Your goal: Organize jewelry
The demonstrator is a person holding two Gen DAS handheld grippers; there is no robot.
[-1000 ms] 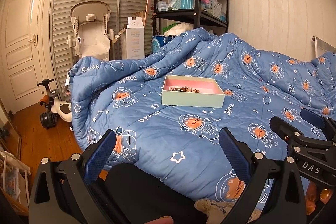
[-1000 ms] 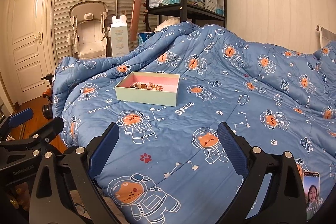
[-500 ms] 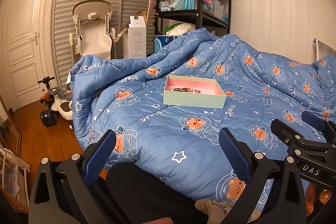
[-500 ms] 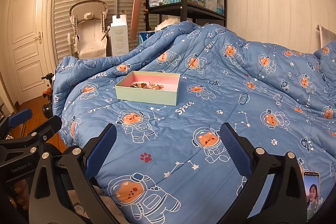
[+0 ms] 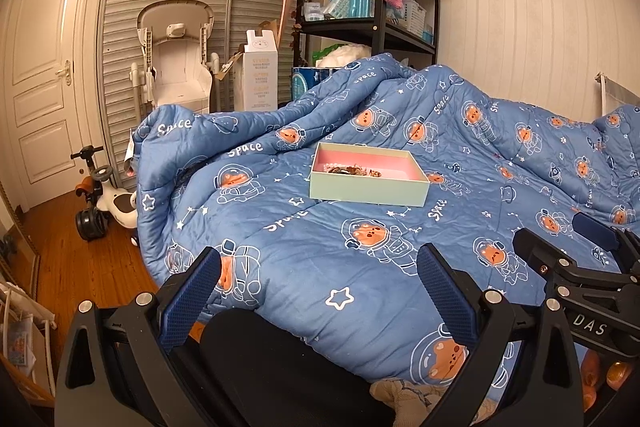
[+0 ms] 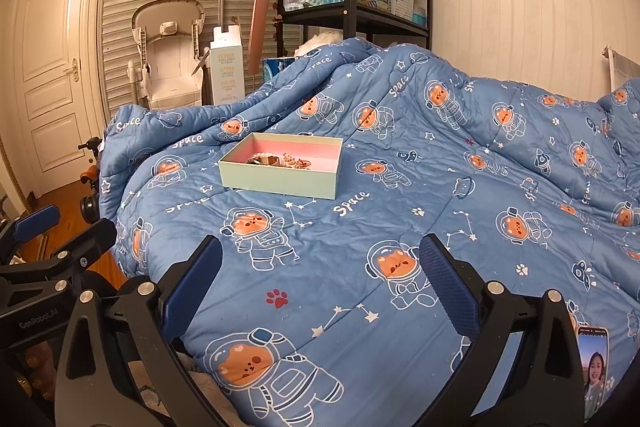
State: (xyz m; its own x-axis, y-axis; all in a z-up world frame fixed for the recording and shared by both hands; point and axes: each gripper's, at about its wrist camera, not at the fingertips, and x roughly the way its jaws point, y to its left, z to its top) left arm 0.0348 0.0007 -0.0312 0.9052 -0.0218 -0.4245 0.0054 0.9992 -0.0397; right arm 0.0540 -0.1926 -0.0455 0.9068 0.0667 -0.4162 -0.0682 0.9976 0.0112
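A pale green box point(image 5: 368, 190) with a pink lining lies on the blue space-print quilt point(image 5: 360, 267), with a small heap of jewelry point(image 5: 348, 170) at its left end. The right wrist view has the same box point(image 6: 280, 181) and jewelry point(image 6: 280, 160) farther left. My left gripper point(image 5: 316, 291) is open and holds nothing, well short of the box at the bed's near edge. My right gripper point(image 6: 320, 283) is also open with nothing in it, above the quilt's near part. Each gripper shows at the edge of the other's view.
A black shelf unit point(image 5: 376, 27) stands behind the bed by the white panelled wall. A white baby seat point(image 5: 176, 67), a tall carton point(image 5: 260, 75) and a ride-on toy point(image 5: 100, 195) stand on the wood floor at left. A phone point(image 6: 594, 367) lies at the quilt's near right.
Both grippers have shifted very slightly; the box sits a touch lower and nearer in both views. Both stay open, and nothing was picked up.
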